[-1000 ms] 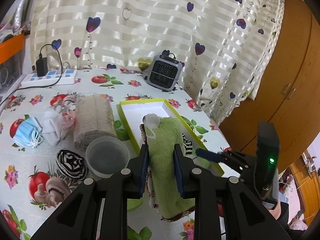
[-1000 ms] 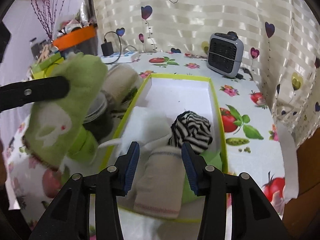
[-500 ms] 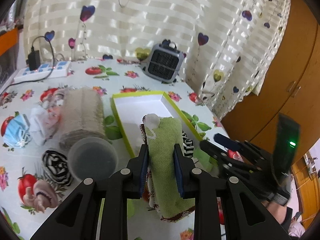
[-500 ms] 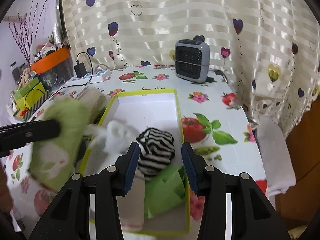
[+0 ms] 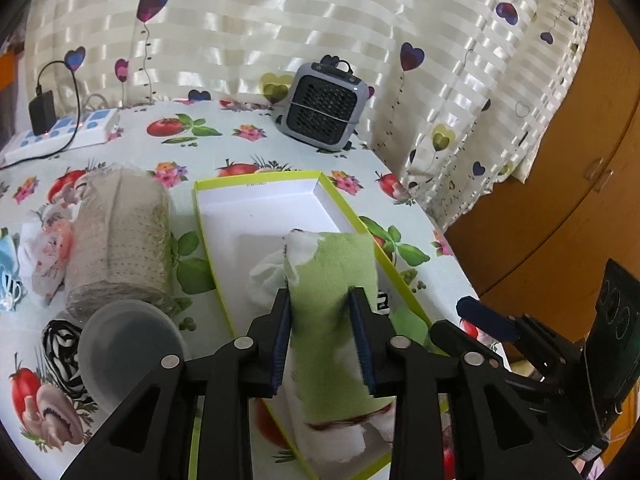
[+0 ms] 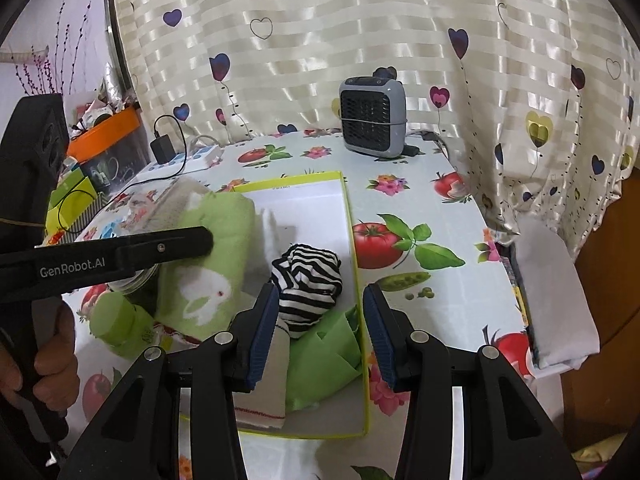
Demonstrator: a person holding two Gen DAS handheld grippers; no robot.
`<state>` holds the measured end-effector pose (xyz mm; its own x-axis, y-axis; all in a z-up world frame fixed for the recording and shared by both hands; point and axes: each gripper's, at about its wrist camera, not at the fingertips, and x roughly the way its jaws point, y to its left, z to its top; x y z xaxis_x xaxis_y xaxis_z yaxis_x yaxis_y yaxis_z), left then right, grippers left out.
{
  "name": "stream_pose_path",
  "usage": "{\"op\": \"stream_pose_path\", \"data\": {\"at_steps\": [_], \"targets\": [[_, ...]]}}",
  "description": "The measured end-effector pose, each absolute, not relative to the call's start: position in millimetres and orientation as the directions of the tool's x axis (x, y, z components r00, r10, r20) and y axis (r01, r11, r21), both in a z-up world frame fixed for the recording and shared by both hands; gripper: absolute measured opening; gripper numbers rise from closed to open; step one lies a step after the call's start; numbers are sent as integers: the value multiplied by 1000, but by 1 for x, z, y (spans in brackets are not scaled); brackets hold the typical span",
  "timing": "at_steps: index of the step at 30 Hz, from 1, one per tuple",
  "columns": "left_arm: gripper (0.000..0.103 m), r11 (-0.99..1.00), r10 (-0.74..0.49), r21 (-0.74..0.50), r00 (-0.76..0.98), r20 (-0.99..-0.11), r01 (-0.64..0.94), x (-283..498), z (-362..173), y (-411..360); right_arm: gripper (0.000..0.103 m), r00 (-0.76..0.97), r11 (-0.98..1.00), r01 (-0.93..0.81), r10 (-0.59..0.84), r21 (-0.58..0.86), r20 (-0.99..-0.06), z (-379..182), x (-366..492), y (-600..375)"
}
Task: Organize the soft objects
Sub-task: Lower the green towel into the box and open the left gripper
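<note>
Opening around the green towel [image 5: 332, 280] (rabbit print), the left gripper [image 5: 320, 304] fingers hung over the yellow-rimmed box [image 5: 256, 182]; the right gripper [image 6: 320, 300] stood spread and empty above a striped sock [image 6: 308, 280].

Both grippers [image 5: 320, 336] [image 6: 320, 332] are showing black arms, blue ribbed pads [image 6: 262, 336], silver screws [image 5: 242, 343] and white "GenRobot.AI" lettering [image 6: 72, 267].
</note>
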<state>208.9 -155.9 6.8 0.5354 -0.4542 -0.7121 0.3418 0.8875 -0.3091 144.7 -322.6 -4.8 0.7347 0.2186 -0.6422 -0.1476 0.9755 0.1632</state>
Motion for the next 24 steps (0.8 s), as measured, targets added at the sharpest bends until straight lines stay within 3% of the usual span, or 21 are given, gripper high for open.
{"op": "stream_pose_path", "data": {"at_steps": [5, 16, 18, 19, 21, 24], "targets": [[38, 886, -462, -325, 570, -680, 331, 204, 17, -143, 45, 739, 973, -152, 227, 172, -634, -2, 141, -321], [38, 887, -462, -329, 587, -665, 324, 186, 24, -123, 45, 728, 955, -238, 296, 178, -618, 2, 135, -299], [38, 891, -452, -317, 594, -665, 324, 179, 26, -120, 39, 716, 947, -267, 318, 178, -621, 0, 136, -289], [38, 892, -451, -315, 596, -664, 325, 177, 26, -118, 25, 711, 944, -276, 326, 179, -623, -1, 137, -286], [38, 893, -450, -313, 603, -658, 325, 170, 29, -113, 11, 693, 938, -300, 340, 174, -636, -7, 140, -275], [38, 895, -445, -304, 615, -651, 326, 161, 33, -105, 7, 663, 928, -332, 357, 169, -658, -16, 150, -259]]}}
